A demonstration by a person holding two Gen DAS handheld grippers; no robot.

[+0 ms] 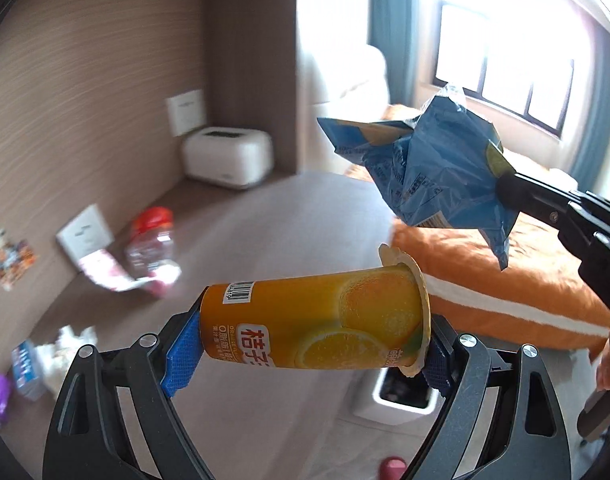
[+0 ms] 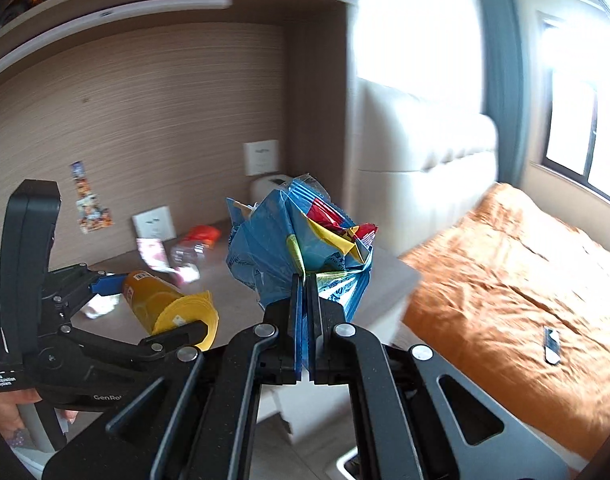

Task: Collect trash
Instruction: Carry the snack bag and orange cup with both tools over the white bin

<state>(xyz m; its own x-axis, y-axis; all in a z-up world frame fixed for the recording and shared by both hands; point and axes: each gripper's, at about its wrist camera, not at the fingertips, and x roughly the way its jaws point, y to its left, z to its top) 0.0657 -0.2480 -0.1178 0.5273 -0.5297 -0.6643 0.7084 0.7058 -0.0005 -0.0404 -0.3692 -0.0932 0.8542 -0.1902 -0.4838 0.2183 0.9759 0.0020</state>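
Brown desk top [image 1: 265, 240] and wood-grain wall fill the background, with an orange bedspread [image 2: 505, 272] and a bright window off to the right. At the left gripper [image 1: 305, 344] an orange cup [image 1: 313, 320] is clamped end to end between the blue pads, base on the left pad and rim on the right, so its long axis lies crosswise to the fingers. Just below and beyond its rim, a white bin [image 1: 397, 396] is seen on the floor, nearer to this gripper than to the other. At the right gripper [image 2: 305, 292] the fingers are pressed nearly together on a crumpled blue snack bag [image 2: 289, 248], held higher up. A downward release over the bin is judged to come next. Farther left on the desk, a red-lidded jar [image 1: 151, 240], pink wrapper and tissues are left uncollected.
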